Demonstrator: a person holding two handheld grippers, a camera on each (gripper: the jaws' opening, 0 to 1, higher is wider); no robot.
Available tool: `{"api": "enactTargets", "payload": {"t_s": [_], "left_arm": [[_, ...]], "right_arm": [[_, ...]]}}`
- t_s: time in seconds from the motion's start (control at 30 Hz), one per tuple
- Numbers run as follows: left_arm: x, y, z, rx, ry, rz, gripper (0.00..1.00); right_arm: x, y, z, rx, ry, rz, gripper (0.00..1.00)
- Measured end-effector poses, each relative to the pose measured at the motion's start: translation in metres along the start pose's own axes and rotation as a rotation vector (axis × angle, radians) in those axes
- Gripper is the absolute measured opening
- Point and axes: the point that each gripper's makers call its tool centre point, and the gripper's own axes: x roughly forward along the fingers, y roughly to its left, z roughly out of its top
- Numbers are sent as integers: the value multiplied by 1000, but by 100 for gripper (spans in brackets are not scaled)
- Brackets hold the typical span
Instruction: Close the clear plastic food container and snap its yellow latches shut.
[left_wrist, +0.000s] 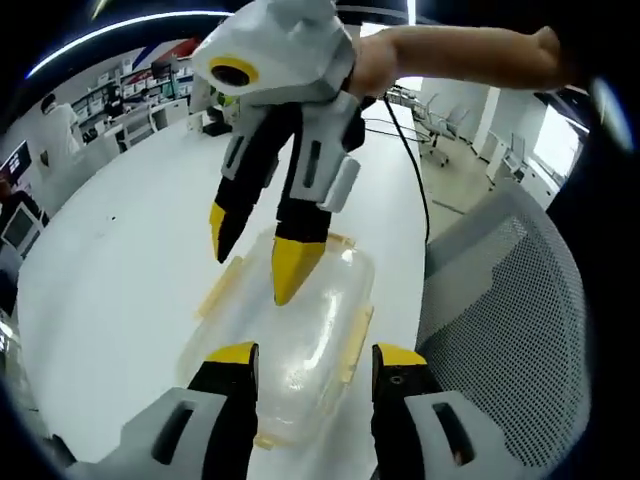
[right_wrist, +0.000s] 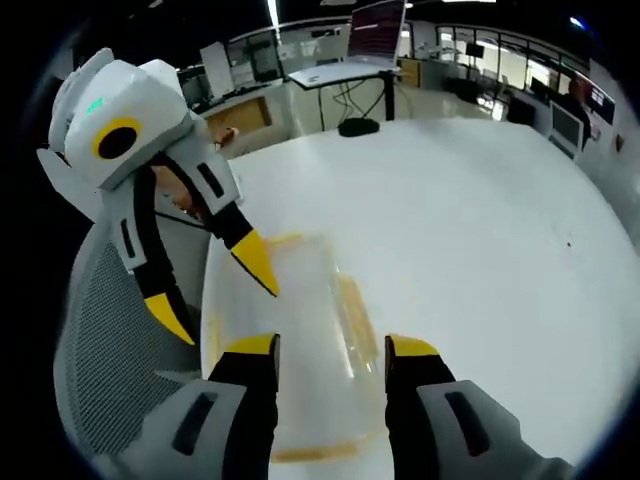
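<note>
The clear plastic container (left_wrist: 300, 330) lies on the white table (left_wrist: 120, 270), its lid resting on top. Yellow latches (left_wrist: 357, 338) stick out along its sides. My left gripper (left_wrist: 316, 358) hovers open over its near end, one jaw to each side. My right gripper (left_wrist: 254, 255) comes in from above, open, with one yellow fingertip (left_wrist: 290, 275) touching the lid. In the right gripper view the container (right_wrist: 310, 300) lies under my open right gripper (right_wrist: 331, 347). There the left gripper (right_wrist: 217, 295) reaches in from the left, open, with one tip over the container's edge.
A grey mesh chair (left_wrist: 520, 300) stands against the table edge beside the container, and its mesh (right_wrist: 100, 340) is seen again at the left. A person's arm (left_wrist: 450, 50) holds the right gripper. A black cable (left_wrist: 410, 170) trails off the table. Desks and monitors stand far behind.
</note>
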Motion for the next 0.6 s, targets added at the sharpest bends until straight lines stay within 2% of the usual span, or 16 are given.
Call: {"api": "enactTargets", "payload": {"t_s": [0.23, 0.6], "left_arm": [[4, 0, -2, 101, 11, 35, 38], [7, -1, -1, 164, -2, 68, 38]], "right_arm": [[6, -1, -1, -32, 63, 61, 38], [13, 3, 1, -57, 119, 138, 38]]}}
